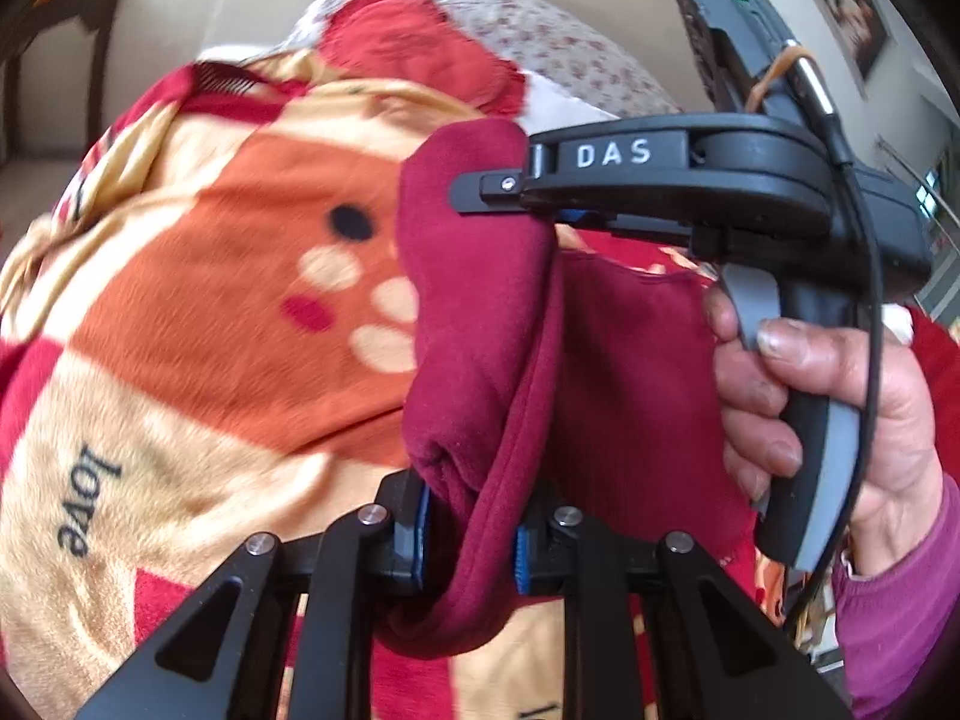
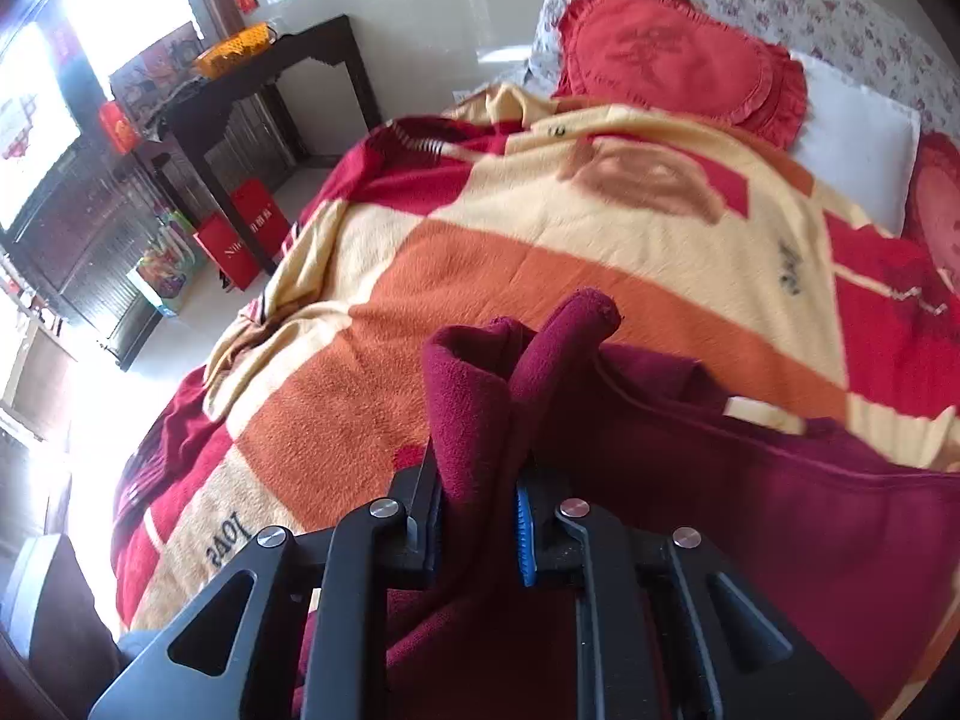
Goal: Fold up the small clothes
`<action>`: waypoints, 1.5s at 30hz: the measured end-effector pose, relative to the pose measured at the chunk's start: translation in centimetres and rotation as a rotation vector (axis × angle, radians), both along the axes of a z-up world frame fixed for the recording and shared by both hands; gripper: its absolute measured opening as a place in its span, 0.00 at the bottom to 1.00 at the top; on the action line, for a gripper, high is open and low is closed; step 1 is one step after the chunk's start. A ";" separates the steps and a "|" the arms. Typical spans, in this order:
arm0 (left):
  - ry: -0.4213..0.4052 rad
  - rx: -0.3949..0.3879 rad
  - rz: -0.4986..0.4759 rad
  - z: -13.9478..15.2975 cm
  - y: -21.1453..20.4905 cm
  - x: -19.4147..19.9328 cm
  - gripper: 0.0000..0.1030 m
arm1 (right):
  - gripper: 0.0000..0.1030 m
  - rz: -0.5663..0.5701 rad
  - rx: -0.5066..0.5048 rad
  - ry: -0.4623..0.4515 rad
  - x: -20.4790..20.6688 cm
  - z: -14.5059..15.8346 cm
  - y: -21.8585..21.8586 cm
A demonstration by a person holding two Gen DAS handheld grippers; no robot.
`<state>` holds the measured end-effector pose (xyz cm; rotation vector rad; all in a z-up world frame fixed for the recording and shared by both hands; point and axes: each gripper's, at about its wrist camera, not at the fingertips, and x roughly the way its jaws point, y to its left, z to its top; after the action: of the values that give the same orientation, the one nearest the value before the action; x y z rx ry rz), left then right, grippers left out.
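Both grippers lifted above patterned fleece blanket (image 2: 540, 276). Left gripper (image 1: 471, 540) and right gripper (image 2: 477, 531) each clamped on maroon fleece garment (image 1: 480, 324), bunched between them. Mid-fold, likely; next: spread flat, align edges.

Maroon fleece garment (image 1: 480, 324) — bunched, hanging in folds above the bed, pinched at 2 spots.

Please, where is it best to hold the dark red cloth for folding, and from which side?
Grip its thick rolled edge, from above. Both tongs, left and right, already pinch bunched folds of the dark red cloth there; the hem gives bulk, while the flat part on the blanket offers little to catch.
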<state>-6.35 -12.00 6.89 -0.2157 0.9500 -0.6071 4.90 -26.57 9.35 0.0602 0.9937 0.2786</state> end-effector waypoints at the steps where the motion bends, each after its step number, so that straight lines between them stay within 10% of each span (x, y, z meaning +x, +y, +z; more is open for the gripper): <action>1: -0.010 0.004 -0.020 0.7 -0.8 -0.3 0.20 | 0.00 0.002 0.001 -0.012 -0.4 0.7 -0.7; 13: -0.072 0.035 -0.239 4.4 -13.8 -3.0 0.19 | 0.00 -0.139 0.031 -0.086 -5.6 5.2 -13.9; 24: -0.074 0.114 -0.359 0.8 -23.0 -5.3 0.29 | 0.00 -0.308 0.029 -0.018 -8.4 0.5 -24.0; 33: -0.080 0.104 -0.423 3.9 -18.8 -6.6 0.71 | 0.13 -0.440 0.048 0.000 -10.4 -2.2 -26.9; 38: -0.185 0.205 -0.306 4.5 -15.1 -4.8 0.74 | 0.15 -0.402 0.109 -0.071 -14.7 1.1 -25.0; 45: -0.074 0.296 -0.258 -0.6 -15.3 -3.7 0.73 | 0.09 -0.210 0.024 -0.060 -17.4 0.4 -18.6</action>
<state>-10.01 -27.31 6.26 0.1949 0.9909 -0.6965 -12.46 -45.15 9.70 0.1765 0.9159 0.0992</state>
